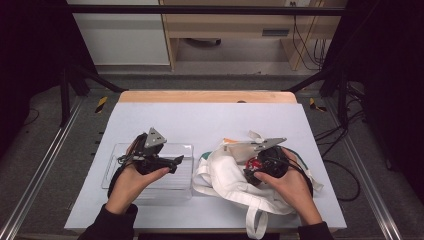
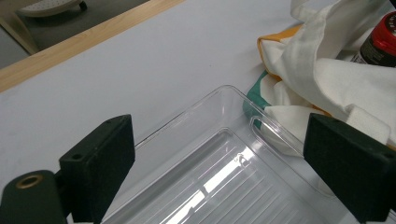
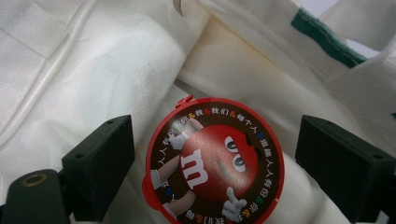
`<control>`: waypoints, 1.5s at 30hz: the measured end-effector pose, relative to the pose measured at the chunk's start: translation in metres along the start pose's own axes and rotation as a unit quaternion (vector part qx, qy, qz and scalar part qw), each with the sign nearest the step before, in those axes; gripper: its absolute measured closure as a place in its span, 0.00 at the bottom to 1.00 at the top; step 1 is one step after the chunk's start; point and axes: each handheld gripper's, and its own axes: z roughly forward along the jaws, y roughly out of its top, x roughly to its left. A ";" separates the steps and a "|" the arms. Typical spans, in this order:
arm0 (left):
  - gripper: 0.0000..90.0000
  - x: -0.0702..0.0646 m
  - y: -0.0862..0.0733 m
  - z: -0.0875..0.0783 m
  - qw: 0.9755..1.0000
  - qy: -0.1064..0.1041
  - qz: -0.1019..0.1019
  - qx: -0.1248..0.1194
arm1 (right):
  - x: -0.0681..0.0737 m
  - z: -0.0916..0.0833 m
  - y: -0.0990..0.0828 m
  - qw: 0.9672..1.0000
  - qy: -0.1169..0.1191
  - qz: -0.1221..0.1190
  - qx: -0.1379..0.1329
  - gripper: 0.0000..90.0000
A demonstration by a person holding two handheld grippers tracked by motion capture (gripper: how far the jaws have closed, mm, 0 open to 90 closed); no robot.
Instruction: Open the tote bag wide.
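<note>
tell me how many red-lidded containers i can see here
1. The red-lidded container sits in the white cloth bag, between the open right gripper. More may be hidden inside the bag.

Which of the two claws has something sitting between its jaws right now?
The right claw: its open jaws flank the red-lidded candy tub in the white cloth bag, pads not touching it. The left claw hovers open over the clear plastic tray, nothing between its jaws.
</note>
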 end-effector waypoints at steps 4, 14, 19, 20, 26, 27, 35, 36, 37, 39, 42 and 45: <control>0.10 0.002 0.000 -0.001 1.000 0.002 -0.003 -0.001 | -0.001 0.003 -0.002 1.000 0.002 0.001 0.004 0.13; 0.10 0.003 -0.002 0.001 1.000 0.002 -0.006 0.003 | -0.001 0.007 -0.005 1.000 0.008 -0.001 0.014 0.17; 0.10 0.003 -0.003 0.002 1.000 0.000 -0.006 0.007 | -0.002 0.010 -0.007 1.000 0.010 -0.004 0.024 0.21; 0.10 0.003 -0.003 0.002 1.000 0.001 -0.006 0.007 | -0.002 0.010 -0.008 1.000 0.010 -0.005 0.026 0.21; 0.10 0.005 -0.004 0.003 1.000 0.003 -0.008 0.011 | -0.001 0.014 -0.010 0.999 0.011 -0.005 0.038 0.27; 0.10 0.005 -0.004 0.003 1.000 0.003 -0.008 0.011 | -0.001 0.014 -0.010 0.999 0.011 -0.005 0.038 0.27; 0.10 0.013 -0.009 0.005 1.000 0.003 -0.022 0.015 | -0.001 0.013 -0.007 0.999 0.008 0.005 0.046 0.28; 0.09 0.013 -0.009 0.005 1.000 0.003 -0.022 0.015 | -0.001 0.013 -0.007 0.999 0.008 0.005 0.046 0.28; 0.09 0.016 -0.010 0.006 1.000 0.004 -0.025 0.016 | -0.001 0.012 -0.007 0.999 0.008 0.004 0.043 0.28; 0.09 0.023 -0.014 0.006 0.999 0.008 -0.037 0.017 | 0.001 0.003 -0.002 0.999 0.005 0.002 0.033 0.28; 0.09 0.027 -0.016 0.005 0.999 0.011 -0.041 0.016 | 0.003 -0.004 0.002 1.000 0.004 -0.003 0.019 0.28; 0.09 0.035 -0.019 0.004 0.999 0.017 -0.050 0.013 | 0.008 -0.019 0.010 1.000 -0.008 -0.012 0.005 0.28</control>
